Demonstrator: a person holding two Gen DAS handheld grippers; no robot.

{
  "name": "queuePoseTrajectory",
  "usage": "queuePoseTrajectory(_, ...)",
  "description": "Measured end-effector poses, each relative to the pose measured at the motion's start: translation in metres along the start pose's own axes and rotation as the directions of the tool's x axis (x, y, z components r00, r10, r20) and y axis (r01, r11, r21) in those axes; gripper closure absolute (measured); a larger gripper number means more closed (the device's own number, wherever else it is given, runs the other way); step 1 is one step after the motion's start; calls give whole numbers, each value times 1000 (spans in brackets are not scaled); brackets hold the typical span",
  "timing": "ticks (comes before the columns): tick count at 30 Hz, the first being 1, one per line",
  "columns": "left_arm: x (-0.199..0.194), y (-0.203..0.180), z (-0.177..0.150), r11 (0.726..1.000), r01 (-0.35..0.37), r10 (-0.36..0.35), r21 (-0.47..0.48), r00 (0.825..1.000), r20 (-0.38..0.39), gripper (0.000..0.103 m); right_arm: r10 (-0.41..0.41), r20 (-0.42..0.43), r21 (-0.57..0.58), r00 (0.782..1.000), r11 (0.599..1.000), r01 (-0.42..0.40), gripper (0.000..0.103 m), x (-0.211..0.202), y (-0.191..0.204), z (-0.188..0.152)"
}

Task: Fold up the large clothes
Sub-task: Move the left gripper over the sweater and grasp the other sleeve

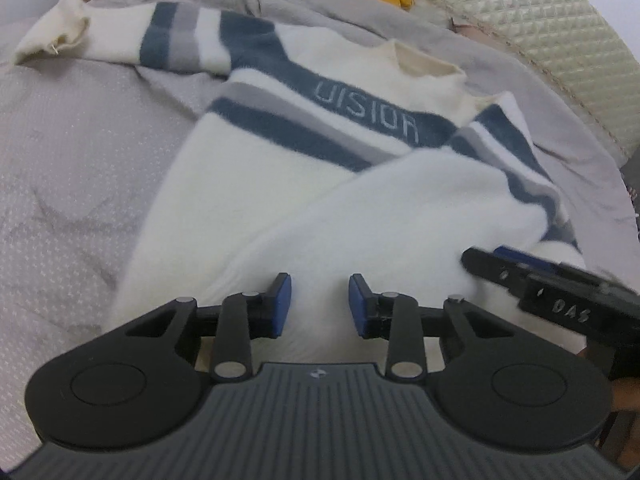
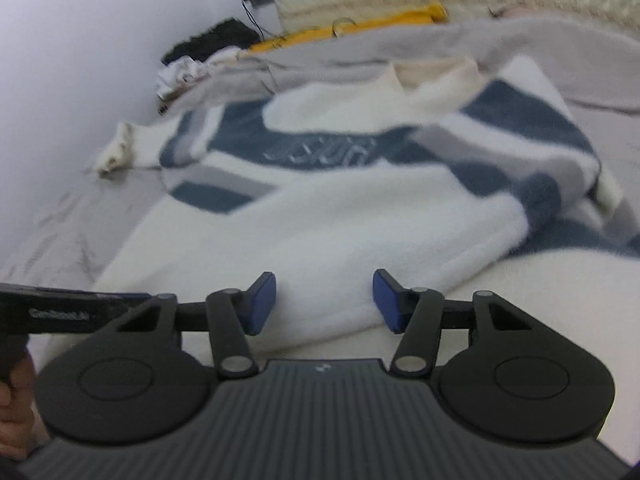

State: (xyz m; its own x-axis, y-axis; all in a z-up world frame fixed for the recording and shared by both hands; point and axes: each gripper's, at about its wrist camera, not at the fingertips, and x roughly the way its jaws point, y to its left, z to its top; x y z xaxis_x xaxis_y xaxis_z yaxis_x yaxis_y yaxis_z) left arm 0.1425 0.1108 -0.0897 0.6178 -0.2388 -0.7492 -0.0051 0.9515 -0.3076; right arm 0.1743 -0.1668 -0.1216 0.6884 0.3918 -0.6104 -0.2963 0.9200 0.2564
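Nearest the cameras, both tongs hover over the hem end of the sweater with their blue pads spread and nothing between them: the left tongs [image 1: 320, 304] above plain white knit, the right tongs [image 2: 324, 300] above the edge of a white flap. The sweater [image 1: 280, 168] lies on the bed [image 1: 72, 140], collar away from the person. Its right side and sleeve are already laid over the body, while the left sleeve [image 1: 120, 40] is flung out flat toward the wall, so the fold looks partly done. The likely next move is to take that far sleeve and draw it across the chest, which calls for a long reach past the body and a pinch on the cuff.

The left view reads the chest lettering [image 1: 368, 108] sharply and shows the right tongs entering at its right edge. The right view is blurred but shows the folded sleeve's cuff [image 2: 608, 188] and dark clothes [image 2: 212, 40] piled by the wall, beyond a yellow garment [image 2: 348, 26]
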Motion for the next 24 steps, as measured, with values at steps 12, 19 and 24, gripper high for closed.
queuePoseTrajectory(12,-26,56,108,989,-138,147,-55,964,222,46,4,47,109,999,994,-9,47,3,-22,21)
queuePoseTrajectory(19,-3,139,186,929,-330,365,-169,898,247,45,-9,38,127,999,992,4,47,17,-34,28)
queuePoseTrajectory(24,32,170,216,884,-449,467,-128,852,235,45,-24,34,131,999,991,19,48,30,-40,34)
